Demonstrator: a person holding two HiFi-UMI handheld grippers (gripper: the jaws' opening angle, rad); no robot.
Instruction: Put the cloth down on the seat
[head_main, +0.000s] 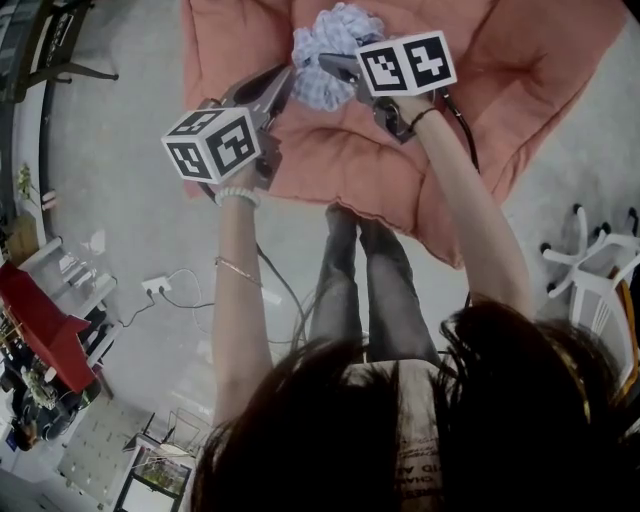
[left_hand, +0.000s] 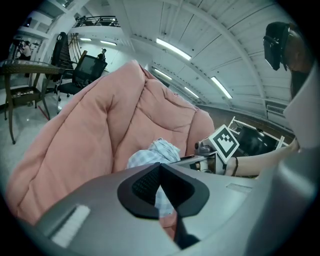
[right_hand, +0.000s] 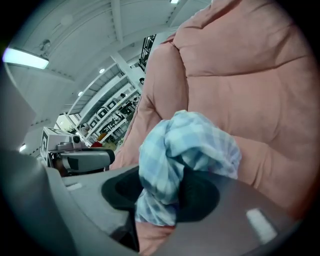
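Head view: the cloth (head_main: 335, 50) hangs bunched at 12 o'clock over the seat (head_main: 480, 90), between my left hand-held gripper (head_main: 285, 80) and right hand-held gripper (head_main: 335, 68).

Left gripper view: my tips look pinched on a fold.

Right gripper view: my jaws clamp the wad. If I let go unevenly, one side could snag and drag it off.

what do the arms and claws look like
The left claw and right claw are grey with black pads, each with a white cube of black square markers. A black cable runs from the right one. No sleeves; white bead bracelet on left wrist, dark band on right.
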